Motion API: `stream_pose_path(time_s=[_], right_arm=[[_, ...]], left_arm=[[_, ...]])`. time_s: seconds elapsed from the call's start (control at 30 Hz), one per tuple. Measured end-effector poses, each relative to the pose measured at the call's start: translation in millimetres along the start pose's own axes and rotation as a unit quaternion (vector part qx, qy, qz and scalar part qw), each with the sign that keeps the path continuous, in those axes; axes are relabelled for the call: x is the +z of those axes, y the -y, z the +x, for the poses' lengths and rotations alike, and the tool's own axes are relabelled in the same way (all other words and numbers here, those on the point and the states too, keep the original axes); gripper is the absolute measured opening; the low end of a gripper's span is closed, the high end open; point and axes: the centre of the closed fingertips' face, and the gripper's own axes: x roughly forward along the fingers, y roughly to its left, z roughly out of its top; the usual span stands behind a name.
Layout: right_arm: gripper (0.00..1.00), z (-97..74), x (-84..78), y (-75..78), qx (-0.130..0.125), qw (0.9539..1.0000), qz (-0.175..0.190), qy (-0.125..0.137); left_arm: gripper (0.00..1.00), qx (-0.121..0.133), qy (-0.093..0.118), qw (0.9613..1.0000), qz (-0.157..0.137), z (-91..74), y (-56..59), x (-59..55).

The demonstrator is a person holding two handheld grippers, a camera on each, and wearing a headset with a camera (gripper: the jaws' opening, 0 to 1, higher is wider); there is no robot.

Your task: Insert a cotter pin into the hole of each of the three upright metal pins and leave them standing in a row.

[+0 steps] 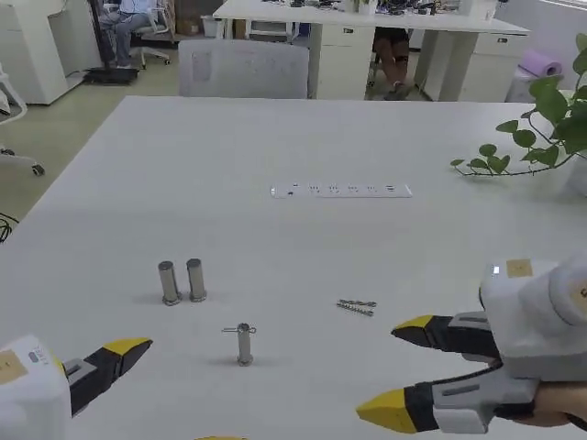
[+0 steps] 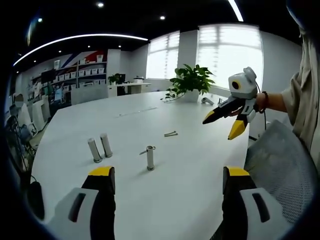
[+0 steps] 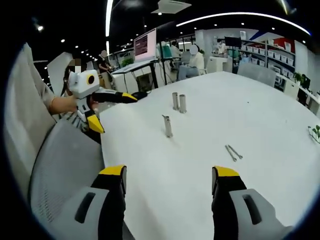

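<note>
Three upright metal pins stand on the white table [image 1: 293,147]. Two bare pins [image 1: 182,280] [image 2: 100,147] [image 3: 179,101] stand side by side at the left. A third pin [image 1: 244,343] [image 2: 150,157] [image 3: 167,125] stands nearer me with a cotter pin through its top. Two loose cotter pins [image 1: 356,306] [image 2: 171,133] [image 3: 232,152] lie to the right. My left gripper [image 1: 138,367] [image 2: 167,177] is open at the lower left, empty. My right gripper [image 1: 399,367] [image 3: 169,175] is open at the lower right, empty, short of the loose cotter pins.
A white power strip [image 1: 341,191] lies across the table's middle. A potted plant [image 1: 541,128] sits at the right edge. A grey chair [image 1: 243,69] stands at the far side, with desks and seated people beyond.
</note>
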Motion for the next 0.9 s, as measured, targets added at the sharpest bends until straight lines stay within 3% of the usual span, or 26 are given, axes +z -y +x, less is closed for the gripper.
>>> stream_pose_path(time_s=[0.47, 0.9], right_arm=[[0.8, -8.5, -10.9, 2.2, -0.021, 0.9994, 0.025, 0.014], [0.84, -9.7, -11.7, -2.1, -0.022, 0.9985, 0.043, 0.027]], left_arm=[[0.83, 0.008, -0.004, 0.9999, -0.009, -3.7, -10.7, 4.7], [0.78, 0.041, 0.008, 0.999, -0.015, 2.0, -52.5, 21.0]])
